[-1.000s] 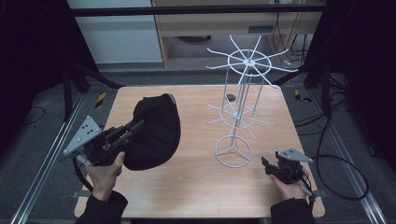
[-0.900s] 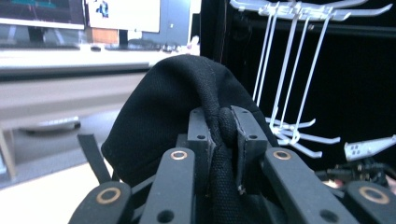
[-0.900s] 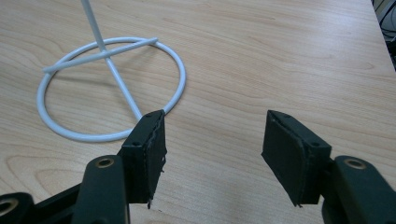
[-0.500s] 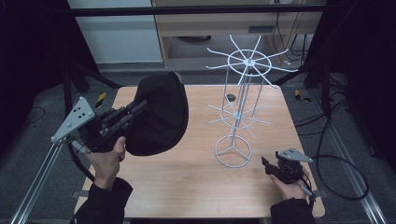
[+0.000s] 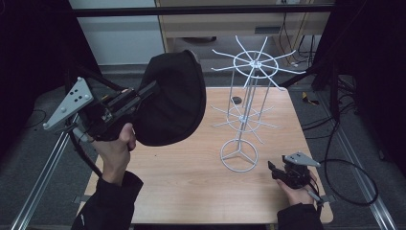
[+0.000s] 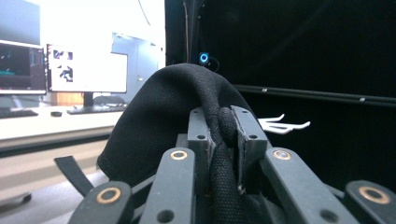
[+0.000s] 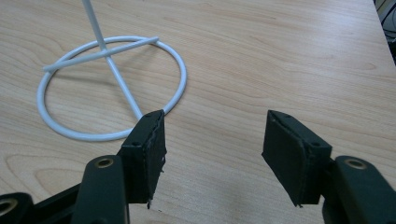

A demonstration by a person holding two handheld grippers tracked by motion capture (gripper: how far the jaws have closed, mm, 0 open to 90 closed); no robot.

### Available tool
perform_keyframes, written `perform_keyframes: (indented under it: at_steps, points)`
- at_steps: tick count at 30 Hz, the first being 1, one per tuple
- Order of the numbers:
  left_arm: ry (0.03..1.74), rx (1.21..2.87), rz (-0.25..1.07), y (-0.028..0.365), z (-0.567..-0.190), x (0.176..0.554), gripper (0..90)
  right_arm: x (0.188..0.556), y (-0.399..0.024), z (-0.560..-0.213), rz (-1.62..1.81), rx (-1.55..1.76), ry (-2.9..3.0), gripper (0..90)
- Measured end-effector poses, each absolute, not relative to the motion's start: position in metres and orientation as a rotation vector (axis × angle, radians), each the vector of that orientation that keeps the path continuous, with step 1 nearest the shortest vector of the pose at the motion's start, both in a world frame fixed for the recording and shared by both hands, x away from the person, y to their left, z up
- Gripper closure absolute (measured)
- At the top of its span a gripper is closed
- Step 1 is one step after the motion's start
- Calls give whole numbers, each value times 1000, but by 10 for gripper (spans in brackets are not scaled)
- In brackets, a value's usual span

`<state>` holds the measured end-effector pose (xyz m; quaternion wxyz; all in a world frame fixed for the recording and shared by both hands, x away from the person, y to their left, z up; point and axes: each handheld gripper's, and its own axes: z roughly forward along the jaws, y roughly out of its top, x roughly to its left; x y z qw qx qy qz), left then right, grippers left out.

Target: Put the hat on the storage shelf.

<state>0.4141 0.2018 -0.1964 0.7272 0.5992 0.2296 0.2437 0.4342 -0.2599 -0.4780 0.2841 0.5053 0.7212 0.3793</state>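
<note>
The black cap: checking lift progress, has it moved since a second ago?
Yes. The black cap, held by the left tongs, has risen off the table toward the white rack's top spokes.

Wire rack (image 5: 246, 115) stands right of centre on table (image 5: 191, 177). Cap (image 5: 172, 98) up off the table at left, beside rack's top spokes. Right gripper (image 5: 275, 171) low at near right, just beside rack's base ring (image 7: 112, 88)

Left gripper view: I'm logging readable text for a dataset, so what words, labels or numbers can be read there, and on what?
None can be read.
Monitors: lit windows with content, too blurred to read.
Black cap, clamped in the left gripper: no logo or label visible.
</note>
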Motion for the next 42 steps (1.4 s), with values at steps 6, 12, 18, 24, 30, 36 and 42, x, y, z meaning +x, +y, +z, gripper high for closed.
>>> perform_keyframes:
  at_steps: [6,12,18,24,30,36,42]
  points:
    - [474,1302,530,186,-185,416,788,434,-259,-478,1019,1360,1934,391]
    - [466,1321,519,169,-181,423,788,434,-260,-478,1017,1352,1934,391]
    - [485,1349,494,158,-187,436,787,434,-259,-478,1019,1359,1937,391]
    - [503,1376,465,154,-197,444,782,434,-259,-478,1018,1355,1938,390]
    - [531,1415,437,151,-210,452,771,434,-258,-479,1018,1355,1942,388]
    - [558,1447,428,153,-225,457,749,434,-258,-479,1016,1351,1945,386]
    - [579,1471,418,154,-232,462,724,434,-258,-479,1009,1346,1947,386]
